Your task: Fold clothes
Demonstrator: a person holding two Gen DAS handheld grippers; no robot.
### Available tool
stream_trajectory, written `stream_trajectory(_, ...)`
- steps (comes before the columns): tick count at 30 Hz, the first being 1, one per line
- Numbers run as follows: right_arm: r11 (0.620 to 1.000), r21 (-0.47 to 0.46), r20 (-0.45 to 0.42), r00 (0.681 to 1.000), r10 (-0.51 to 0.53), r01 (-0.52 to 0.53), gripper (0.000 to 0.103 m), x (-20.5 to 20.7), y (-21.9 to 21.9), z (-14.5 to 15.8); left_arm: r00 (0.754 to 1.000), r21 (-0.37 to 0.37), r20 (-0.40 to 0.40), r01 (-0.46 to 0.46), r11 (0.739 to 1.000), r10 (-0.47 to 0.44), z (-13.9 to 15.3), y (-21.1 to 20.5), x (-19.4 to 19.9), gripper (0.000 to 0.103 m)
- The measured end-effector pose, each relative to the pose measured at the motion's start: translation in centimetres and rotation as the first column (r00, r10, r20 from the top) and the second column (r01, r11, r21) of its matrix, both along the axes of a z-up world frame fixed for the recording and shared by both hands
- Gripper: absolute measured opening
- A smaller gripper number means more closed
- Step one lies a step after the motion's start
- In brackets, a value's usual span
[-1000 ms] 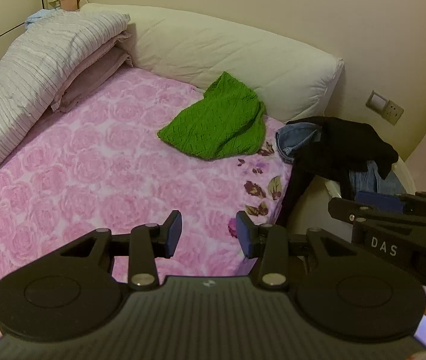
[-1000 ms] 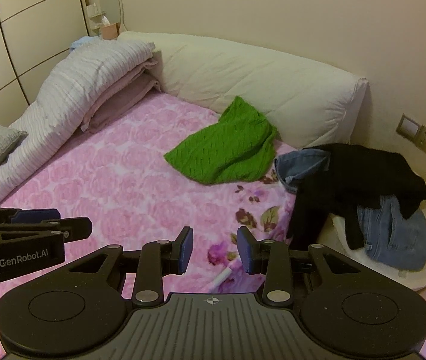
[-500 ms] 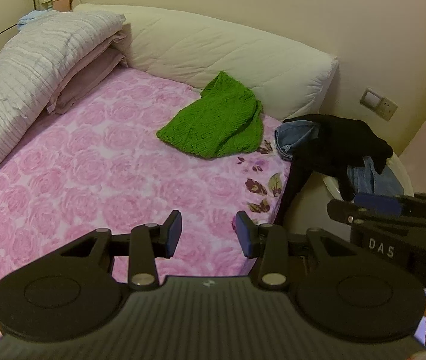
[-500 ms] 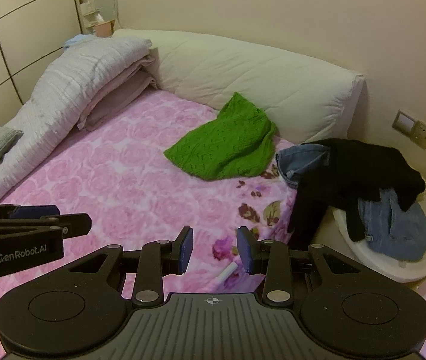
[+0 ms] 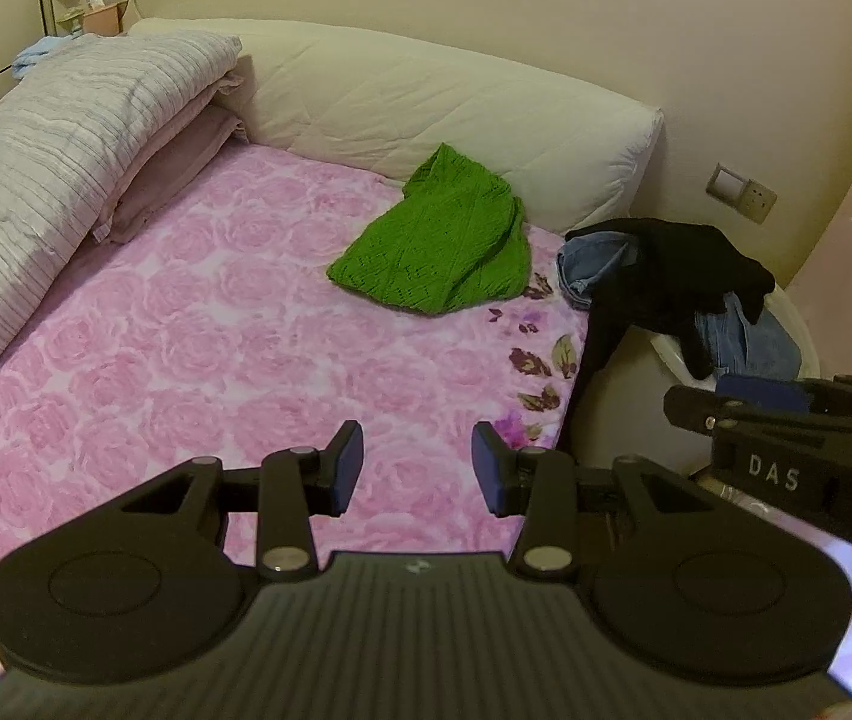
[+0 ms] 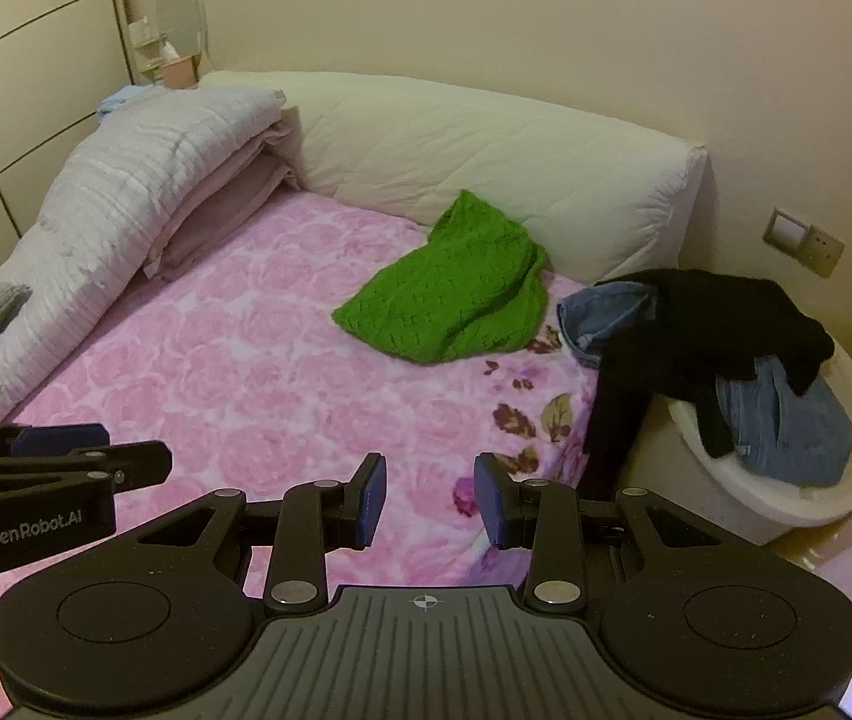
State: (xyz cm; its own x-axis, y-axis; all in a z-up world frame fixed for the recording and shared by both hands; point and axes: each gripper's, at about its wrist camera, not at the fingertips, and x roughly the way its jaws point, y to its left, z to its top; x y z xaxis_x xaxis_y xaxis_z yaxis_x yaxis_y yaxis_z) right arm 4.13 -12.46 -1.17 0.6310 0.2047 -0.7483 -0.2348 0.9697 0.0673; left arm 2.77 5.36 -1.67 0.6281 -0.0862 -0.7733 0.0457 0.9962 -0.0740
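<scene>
A green knit sweater (image 5: 444,246) lies crumpled on the pink rose bedspread (image 5: 216,348) near the cream bolster; it also shows in the right wrist view (image 6: 456,294). A black garment (image 6: 708,330) and blue jeans (image 6: 786,420) hang over a white basket (image 6: 798,498) at the bed's right edge. My left gripper (image 5: 415,468) is open and empty above the bedspread's near part. My right gripper (image 6: 429,501) is open and empty, well short of the clothes. Each gripper shows at the edge of the other's view.
A folded striped quilt (image 6: 126,222) and a mauve blanket (image 6: 216,222) lie along the bed's left side. A long cream bolster (image 6: 486,150) runs along the wall. A wall socket (image 6: 804,243) is at the right. A small shelf with a mirror (image 6: 174,30) stands far back.
Both grippers have shifted slightly forward and turned a little; the sweater and basket sit a bit differently in view. Both grippers stay open and empty.
</scene>
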Motion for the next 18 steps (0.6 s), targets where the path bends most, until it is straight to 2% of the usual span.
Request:
stream_trajectory(7,1.0,0.009,-0.028,0.999,-0.03,0.03,0.036,0.4,0.6,-1.4,0.999,0.014,-0.03,0.022,1.0,-0.021,-1.0,1.1,0.4,0.036)
stream_trajectory(11,0.999,0.019,-0.034,0.998,-0.047,0.048,0.036,1.4,0.4,-1.7,0.999,0.007,-0.043,0.013,1.0,-0.013,-1.5,1.4,1.6,0.036)
stream_trajectory(18,0.996,0.057,-0.095,0.994,-0.058,0.063,0.036,4.8,-0.8,-3.5,0.994,-0.026,-0.107,0.006,1.0,-0.009,-3.3,1.1,5.1,0.036)
